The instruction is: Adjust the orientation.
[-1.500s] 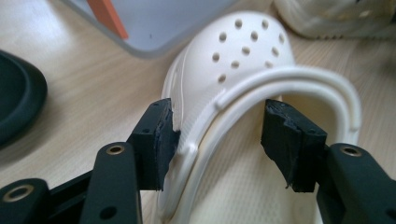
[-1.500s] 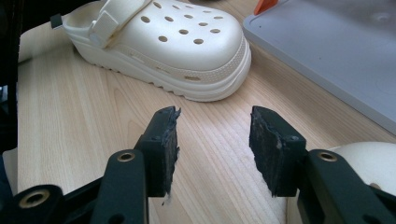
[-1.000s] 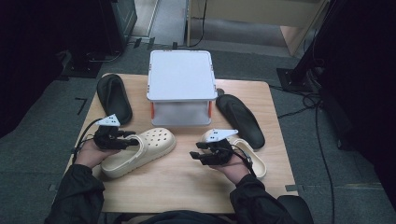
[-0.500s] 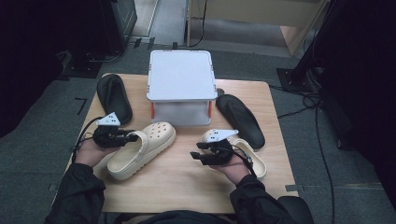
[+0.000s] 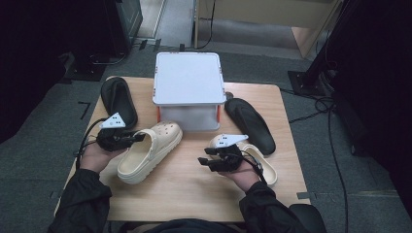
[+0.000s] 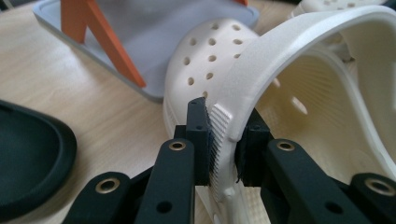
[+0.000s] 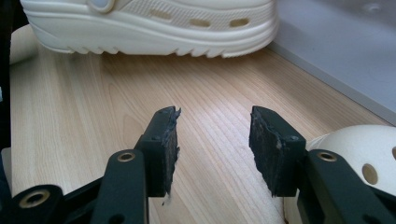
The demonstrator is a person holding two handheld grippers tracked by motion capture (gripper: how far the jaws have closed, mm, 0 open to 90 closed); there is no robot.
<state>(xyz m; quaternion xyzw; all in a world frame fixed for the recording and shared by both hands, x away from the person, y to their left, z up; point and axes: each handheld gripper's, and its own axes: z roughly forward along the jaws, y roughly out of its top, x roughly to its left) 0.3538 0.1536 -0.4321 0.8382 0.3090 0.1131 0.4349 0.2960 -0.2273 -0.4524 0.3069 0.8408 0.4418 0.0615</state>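
A cream perforated clog lies at an angle on the wooden table, its toe close to the white stand. My left gripper is shut on the clog's heel strap. In the left gripper view the ribbed strap sits pinched between the jaws of the left gripper, and the toe reaches the stand's grey base. My right gripper stands open over bare wood, nothing between its jaws. A second cream clog lies under the right hand, and its toe shows beside the right jaw.
A black slipper lies at the table's back left and shows again as the slipper at the left. Another black slipper lies right of the stand. The stand has orange legs and a grey base. Cables cross the floor at right.
The left gripper has pushed the held clog forward and to the right, bringing its toe up to the stand. The right gripper has barely moved and stays open.
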